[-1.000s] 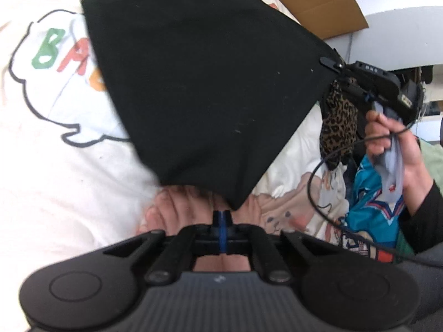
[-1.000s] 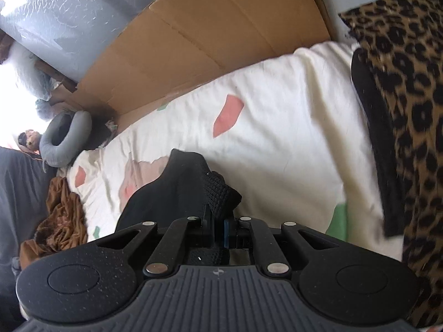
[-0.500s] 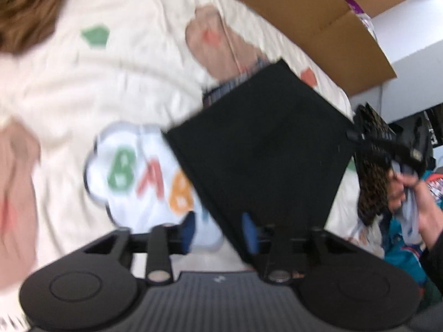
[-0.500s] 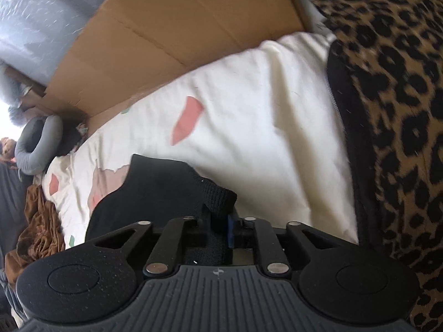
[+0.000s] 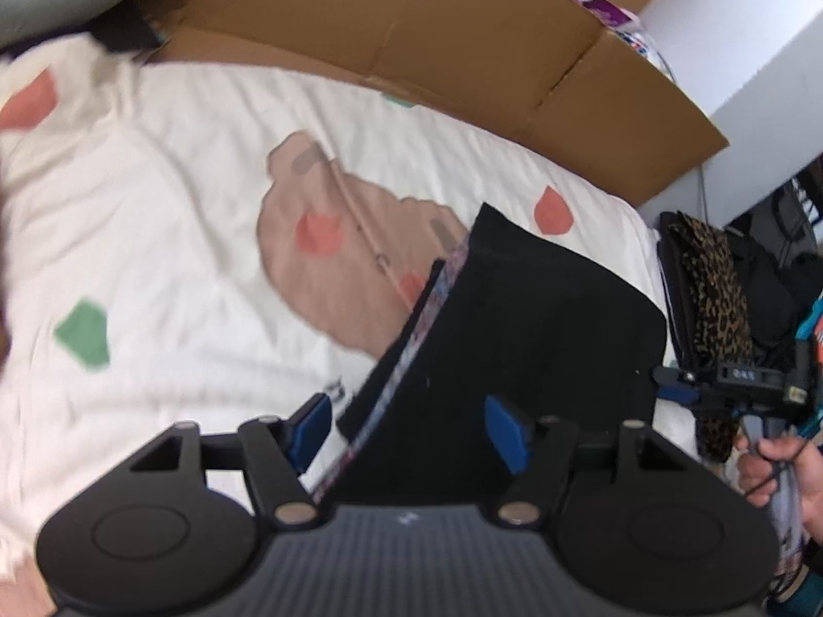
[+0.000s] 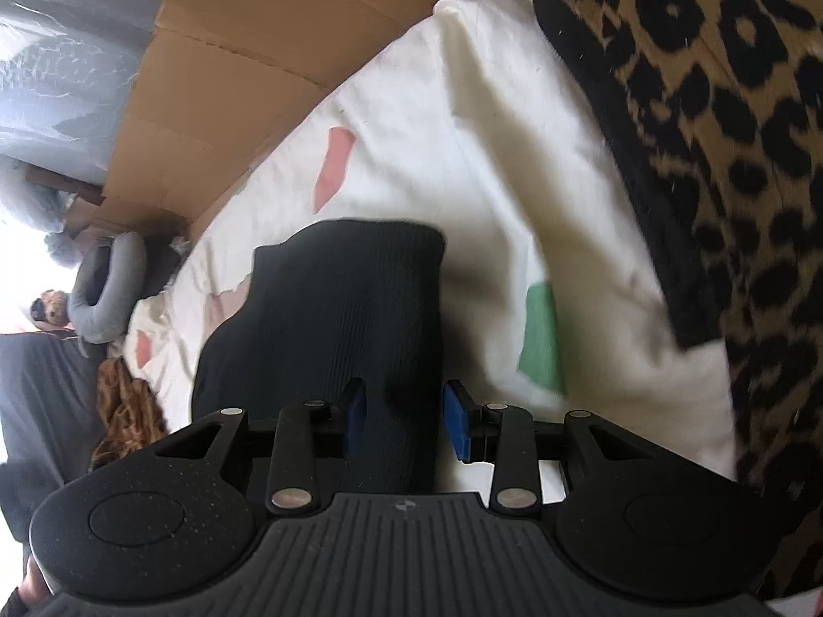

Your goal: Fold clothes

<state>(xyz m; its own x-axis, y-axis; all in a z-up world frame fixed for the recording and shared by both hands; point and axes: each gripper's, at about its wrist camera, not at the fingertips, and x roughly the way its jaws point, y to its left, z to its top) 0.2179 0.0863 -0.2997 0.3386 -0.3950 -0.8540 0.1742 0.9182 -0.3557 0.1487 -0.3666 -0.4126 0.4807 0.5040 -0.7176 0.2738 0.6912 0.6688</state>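
Both jaws have just been opening, releasing the black garment [image 5: 519,319] onto the bed [image 5: 154,216]. The left gripper [image 5: 406,427] is standing wide, the right gripper [image 6: 404,424] narrower, apparently touching nothing. The garment's long axis is running away from the right jaws, which are nearer.

Black garment [image 5: 540,339] partly hidden behind left claw [image 5: 406,427].

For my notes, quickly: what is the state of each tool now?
Left tool: just opened, over the black garment, not gripping.
Right tool: just opened, garment between, released.
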